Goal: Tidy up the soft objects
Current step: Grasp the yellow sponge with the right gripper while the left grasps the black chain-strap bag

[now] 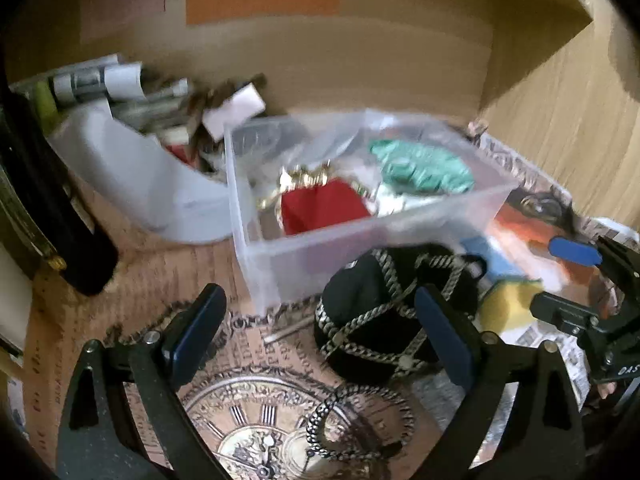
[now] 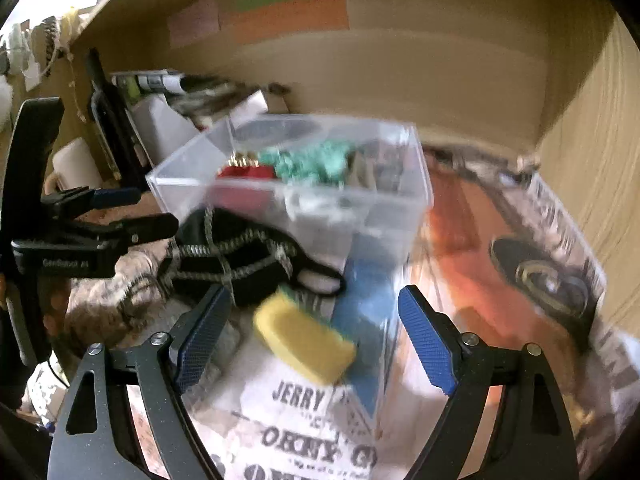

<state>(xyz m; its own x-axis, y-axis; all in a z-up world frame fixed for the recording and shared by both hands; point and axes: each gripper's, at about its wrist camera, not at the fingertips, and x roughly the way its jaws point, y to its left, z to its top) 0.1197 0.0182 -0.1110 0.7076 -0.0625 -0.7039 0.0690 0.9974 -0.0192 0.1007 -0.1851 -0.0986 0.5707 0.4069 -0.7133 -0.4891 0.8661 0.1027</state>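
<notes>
Wood-grain panels wall in the back and right of a worktop (image 1: 60, 332) that is covered with printed paper: a clock face near the left, a poster with large black lettering and an orange picture toward the right. Coloured paper strips, orange under green, are stuck on the back panel.

A clear plastic bin (image 1: 360, 240) stands near the middle of the worktop. Inside it lie a red pouch (image 1: 324, 206) with gold trim and, further right, a crumpled green fabric piece (image 1: 424, 166). Just left of the bin and touching it, a white tub (image 1: 132, 184) holds a clutter of tubes and papers.

Just in front of the bin's near wall lies a black bag (image 1: 368, 296) crossed by metal chain straps; part of the chain trails nearer over the clock print. Right of the bag, on the poster, rests a yellow sponge (image 2: 304, 340), tilted, with a green layer along its far edge; a blue patch of the print shows beside it.

The left tongs (image 1: 320, 336) stand wide apart with nothing between the pads; the bag lies beyond them, close to the right-hand finger, though blur leaves it unclear whether they touch. The right tongs (image 2: 316, 336) also stand apart, the sponge lying between the blue fingers (image 2: 426, 338) in this view without either pad pressing on it. Each tool shows at the edge of the other's view. Both pictures are smeared by motion blur.
</notes>
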